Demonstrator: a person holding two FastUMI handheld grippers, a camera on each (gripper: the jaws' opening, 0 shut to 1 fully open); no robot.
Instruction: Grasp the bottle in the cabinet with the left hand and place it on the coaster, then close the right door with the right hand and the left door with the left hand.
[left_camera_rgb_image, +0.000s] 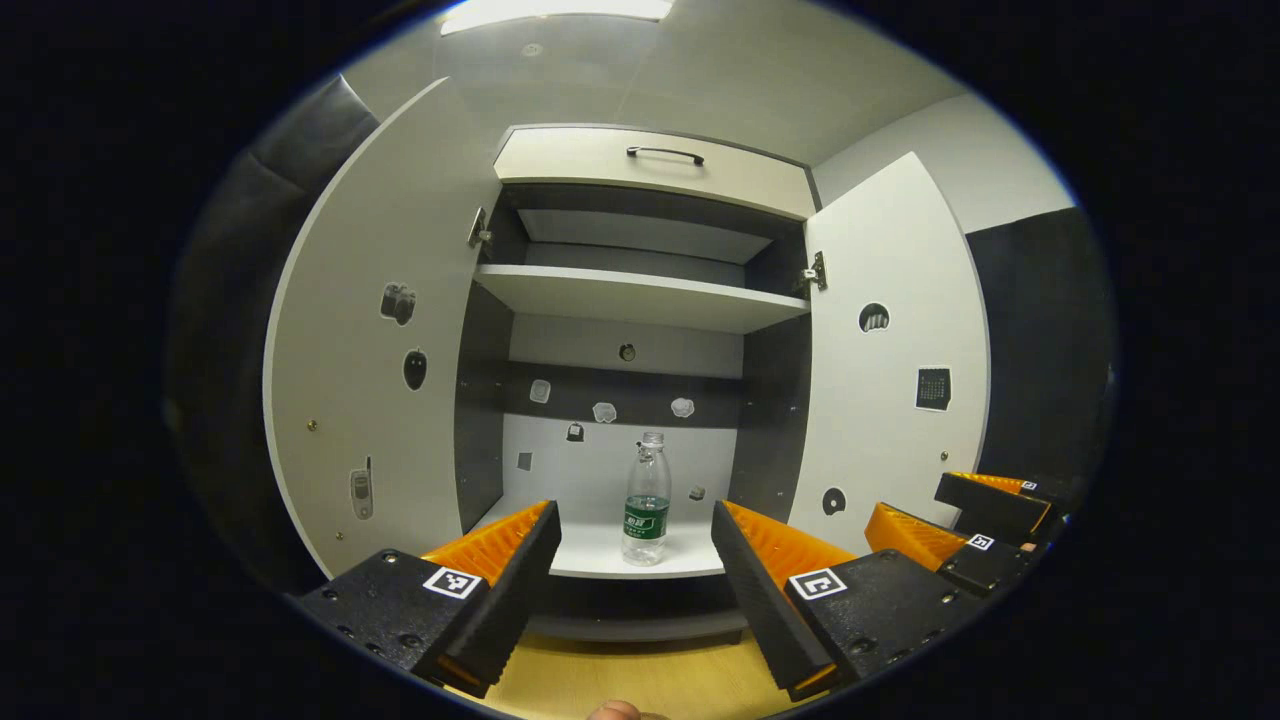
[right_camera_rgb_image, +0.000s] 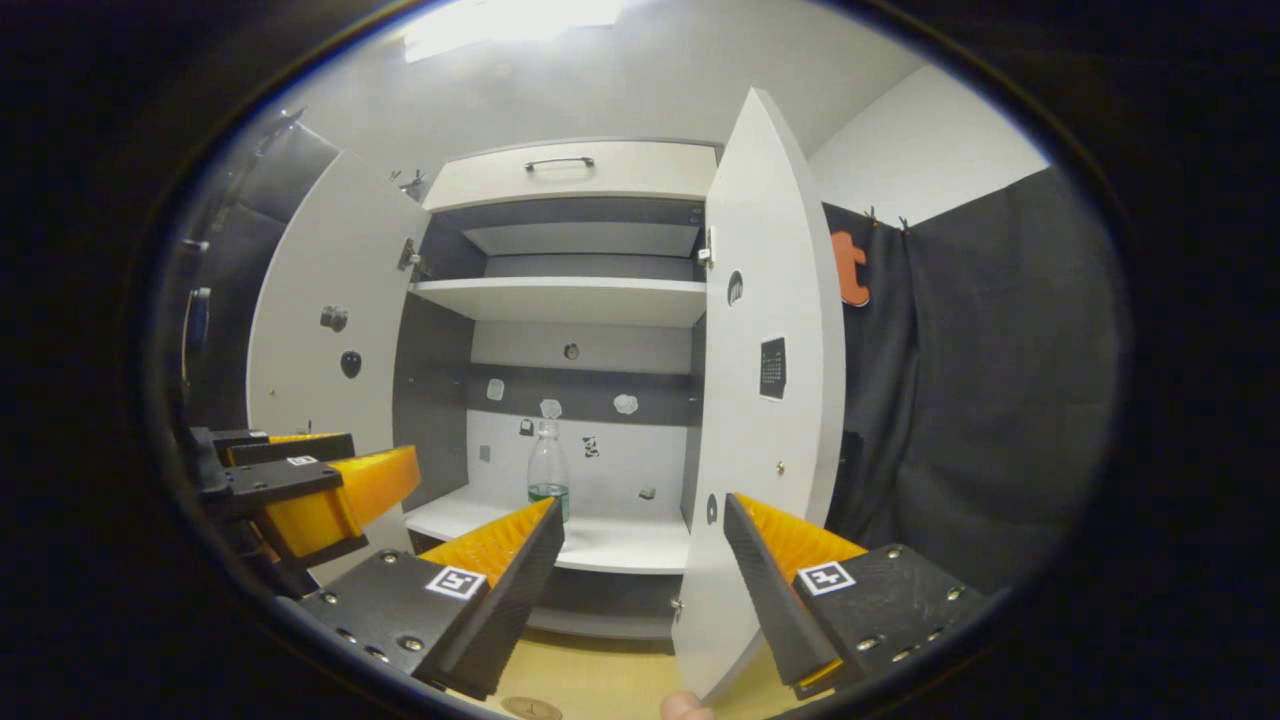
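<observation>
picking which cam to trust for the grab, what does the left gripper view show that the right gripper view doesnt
Left gripper view alone: the whole bottle, cap to base, standing upright on the lower shelf, framed between the open left gripper jaws, and the right door seen face-on.

Right gripper view alone: the right door's front edge between the open right gripper jaws, and a round coaster on the wooden top.

Both: the open cabinet, the left door, both grippers.

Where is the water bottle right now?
The bottle stands upright on the cabinet's bottom shelf, between both open doors, straight ahead of the left gripper.
</observation>
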